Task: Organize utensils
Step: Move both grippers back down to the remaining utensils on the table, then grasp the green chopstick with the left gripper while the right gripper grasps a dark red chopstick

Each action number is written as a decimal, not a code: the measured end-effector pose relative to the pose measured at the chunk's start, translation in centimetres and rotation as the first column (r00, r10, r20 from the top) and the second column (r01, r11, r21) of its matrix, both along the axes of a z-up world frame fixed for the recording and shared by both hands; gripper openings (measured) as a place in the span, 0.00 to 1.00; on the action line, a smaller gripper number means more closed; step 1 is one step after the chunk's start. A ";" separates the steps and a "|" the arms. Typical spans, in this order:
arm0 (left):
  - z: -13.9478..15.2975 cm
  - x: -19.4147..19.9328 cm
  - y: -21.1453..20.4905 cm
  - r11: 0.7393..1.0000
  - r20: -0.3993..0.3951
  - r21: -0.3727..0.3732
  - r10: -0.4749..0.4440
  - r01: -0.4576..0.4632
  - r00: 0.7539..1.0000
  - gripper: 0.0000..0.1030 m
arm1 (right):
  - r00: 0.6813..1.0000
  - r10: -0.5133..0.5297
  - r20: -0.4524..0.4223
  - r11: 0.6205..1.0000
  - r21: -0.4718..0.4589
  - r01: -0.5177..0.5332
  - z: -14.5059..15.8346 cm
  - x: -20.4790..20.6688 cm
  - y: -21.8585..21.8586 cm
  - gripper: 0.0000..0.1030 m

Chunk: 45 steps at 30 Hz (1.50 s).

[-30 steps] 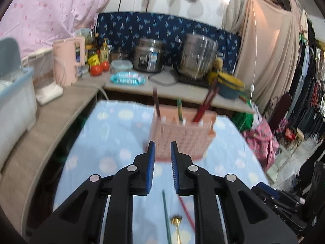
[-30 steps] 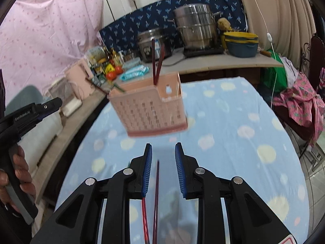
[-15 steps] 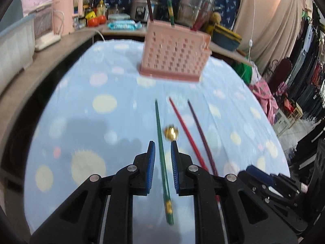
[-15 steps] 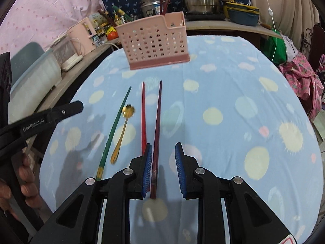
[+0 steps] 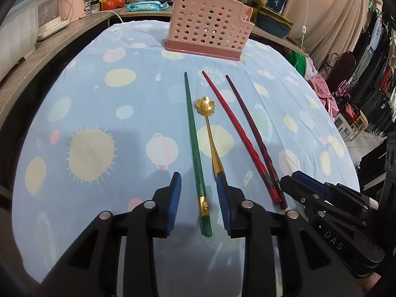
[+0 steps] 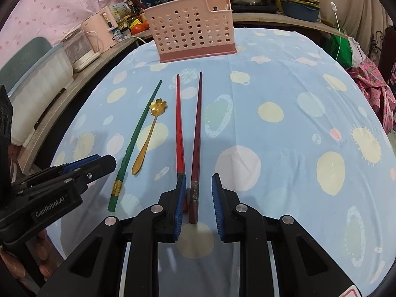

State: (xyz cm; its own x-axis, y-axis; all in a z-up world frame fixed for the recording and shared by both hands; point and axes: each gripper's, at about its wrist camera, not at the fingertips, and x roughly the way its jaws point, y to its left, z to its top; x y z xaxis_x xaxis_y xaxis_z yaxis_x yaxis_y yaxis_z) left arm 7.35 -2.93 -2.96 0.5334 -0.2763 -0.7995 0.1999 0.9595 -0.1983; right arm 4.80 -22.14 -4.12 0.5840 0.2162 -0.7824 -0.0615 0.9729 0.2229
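Since both claws gape, left claw (image 5: 198, 200) straddling the green chopstick (image 5: 193, 143) and right claw (image 6: 198, 197) the maroon chopstick (image 6: 196, 133), these stiff, light, slippery sticks probably want gripping near their thick near ends.

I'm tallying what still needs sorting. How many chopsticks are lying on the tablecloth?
3. The green chopstick lies leftmost, its end between the left tool's fingers; the red chopstick lies right of the gold spoon; the dark maroon chopstick lies rightmost, between the right tool's fingers.
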 end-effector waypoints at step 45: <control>-0.6 -2.3 0.7 0.999 -0.002 -0.005 -0.042 0.042 0.999 0.08 | 1.000 0.011 0.004 1.000 -0.017 -0.011 -0.3 -1.7 -0.3 0.07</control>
State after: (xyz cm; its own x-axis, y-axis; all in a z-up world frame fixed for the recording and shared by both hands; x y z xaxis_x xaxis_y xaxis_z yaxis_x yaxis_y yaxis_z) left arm 5.04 -2.18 -3.52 0.5193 -0.3026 -0.7992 0.2397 0.9492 -0.2037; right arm 3.14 -22.40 -4.45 0.5852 0.2093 -0.7834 -0.0731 0.9758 0.2062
